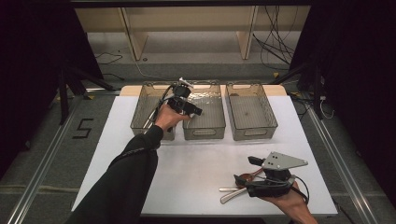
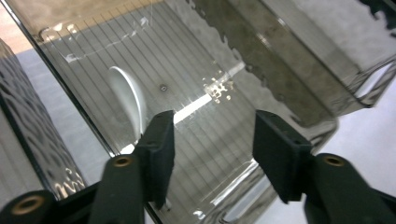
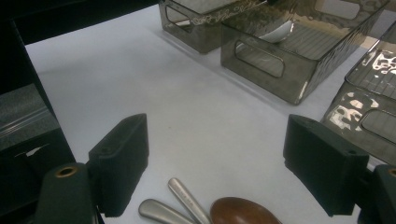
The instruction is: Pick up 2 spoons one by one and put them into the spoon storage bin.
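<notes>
My left gripper hangs open over the middle clear bin, its jaws empty. In the left gripper view the gripper looks down into that bin, where a pale spoon lies on the ribbed floor. My right gripper stands open, low over the table's front right. Between and below its wide-apart jaws lie a brown wooden spoon and two metal handles. The same utensils rest on the white table beside the gripper.
Three smoky clear bins stand in a row at the back: left, middle, and right. The white table top spreads between bins and utensils. A dark sleeve crosses the left half. Cables and wooden shelf legs lie beyond the table.
</notes>
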### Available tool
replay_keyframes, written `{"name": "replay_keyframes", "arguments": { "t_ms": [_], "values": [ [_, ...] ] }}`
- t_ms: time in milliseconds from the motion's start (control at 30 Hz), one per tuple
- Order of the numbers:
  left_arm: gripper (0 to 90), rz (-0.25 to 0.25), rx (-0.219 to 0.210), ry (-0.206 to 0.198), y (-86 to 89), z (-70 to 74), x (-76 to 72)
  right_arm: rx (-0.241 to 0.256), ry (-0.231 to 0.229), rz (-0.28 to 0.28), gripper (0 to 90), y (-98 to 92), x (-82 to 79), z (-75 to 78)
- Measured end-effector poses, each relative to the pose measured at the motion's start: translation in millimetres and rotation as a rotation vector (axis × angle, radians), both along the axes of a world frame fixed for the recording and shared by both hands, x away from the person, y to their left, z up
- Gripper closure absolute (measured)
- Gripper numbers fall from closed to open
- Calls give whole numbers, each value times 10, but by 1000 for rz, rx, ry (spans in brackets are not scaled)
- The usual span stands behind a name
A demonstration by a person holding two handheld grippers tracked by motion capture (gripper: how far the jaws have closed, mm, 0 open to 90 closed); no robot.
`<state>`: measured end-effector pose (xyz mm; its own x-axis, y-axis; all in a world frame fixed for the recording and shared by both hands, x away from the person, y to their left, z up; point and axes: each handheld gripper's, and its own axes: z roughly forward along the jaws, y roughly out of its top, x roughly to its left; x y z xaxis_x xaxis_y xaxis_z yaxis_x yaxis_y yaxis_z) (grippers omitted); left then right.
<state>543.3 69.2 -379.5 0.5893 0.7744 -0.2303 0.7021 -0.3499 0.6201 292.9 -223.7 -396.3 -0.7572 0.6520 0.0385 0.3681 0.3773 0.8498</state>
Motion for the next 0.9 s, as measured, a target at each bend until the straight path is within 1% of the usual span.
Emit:
{"name": "replay_keyframes", "arguments": {
  "t_ms": [33,100,167,267,367,467,533,600,733,767,800,833,867,900],
  "values": [
    [456,-2,-7,-3,17,31,-26,0,-2,1,234,1,0,-1],
    [433,-10,-3,-6,41,73,-63,-1,-2,0,233,3,0,-1],
    [416,-20,-11,-16,79,124,-119,-1,0,-1,233,6,-1,-2],
    [378,-27,-31,-20,138,179,-201,-1,-2,-3,233,5,3,-4],
    [351,-35,-53,-36,217,219,-327,-6,-2,-8,233,-9,10,3],
    [331,-57,-74,-51,323,240,-476,-11,1,-16,232,-33,31,9],
    [320,-76,-69,-64,406,256,-573,-28,-1,-23,232,-56,53,21],
    [312,-78,-84,-77,501,266,-675,-37,-1,-31,232,-89,79,34],
    [296,-79,-105,-104,680,261,-891,-94,10,-40,234,-176,163,51],
    [294,-77,-112,-111,712,250,-948,-118,16,-34,237,-199,192,47],
    [288,-78,-109,-115,733,234,-1005,-144,21,-30,236,-220,220,40],
    [279,-79,-104,-123,753,218,-1060,-160,30,-29,237,-241,249,31],
    [277,-82,-99,-131,779,204,-1108,-165,44,-28,237,-263,277,22],
    [276,-76,-104,-135,788,181,-1152,-173,60,-22,237,-281,305,12]
  ]
}}
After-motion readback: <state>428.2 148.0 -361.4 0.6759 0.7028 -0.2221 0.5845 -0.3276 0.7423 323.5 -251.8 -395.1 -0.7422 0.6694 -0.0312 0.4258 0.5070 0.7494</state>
